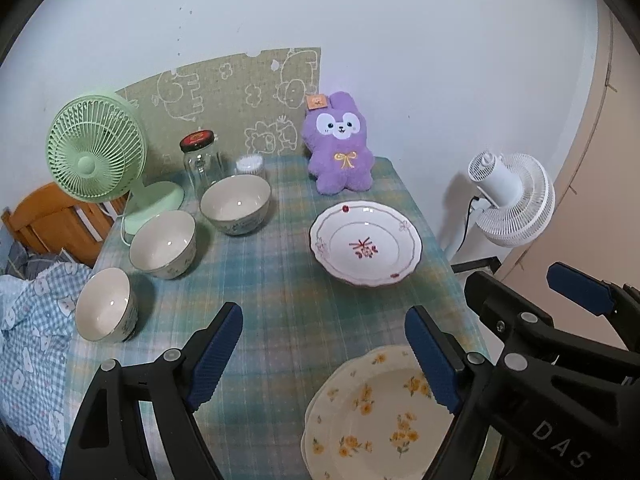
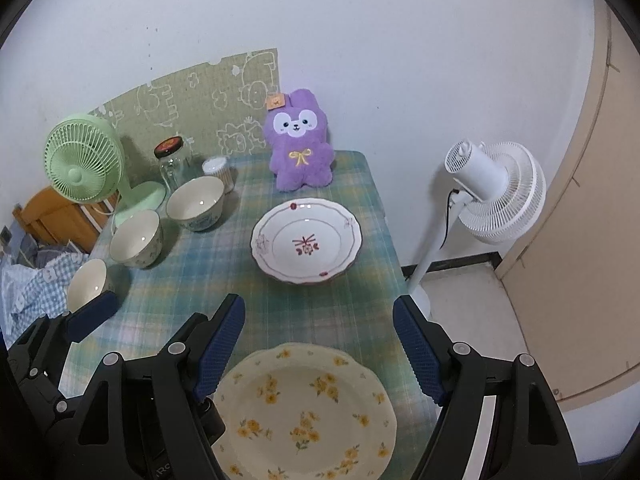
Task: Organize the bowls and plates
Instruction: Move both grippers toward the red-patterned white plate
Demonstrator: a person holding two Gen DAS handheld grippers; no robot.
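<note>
Three cream bowls stand in a diagonal row on the left of the table: a small one [image 1: 106,306], a middle one [image 1: 164,245] and a large one [image 1: 236,204]. A white plate with red flowers [image 1: 365,243] [image 2: 306,240] lies mid-right. A cream plate with yellow flowers [image 1: 376,416] [image 2: 304,412] lies at the near edge, seemingly on top of another plate. My left gripper [image 1: 324,356] is open and empty above the table, left of the yellow plate. My right gripper [image 2: 320,348] is open and empty, hovering over the yellow plate.
A green desk fan [image 1: 96,152], a glass jar [image 1: 202,162], a small lidded container [image 1: 250,166] and a purple plush rabbit [image 1: 342,146] stand along the back. A white floor fan [image 2: 496,196] stands right of the table [image 1: 260,280]. A wooden chair [image 1: 48,216] and checked cloth [image 1: 32,344] are at the left.
</note>
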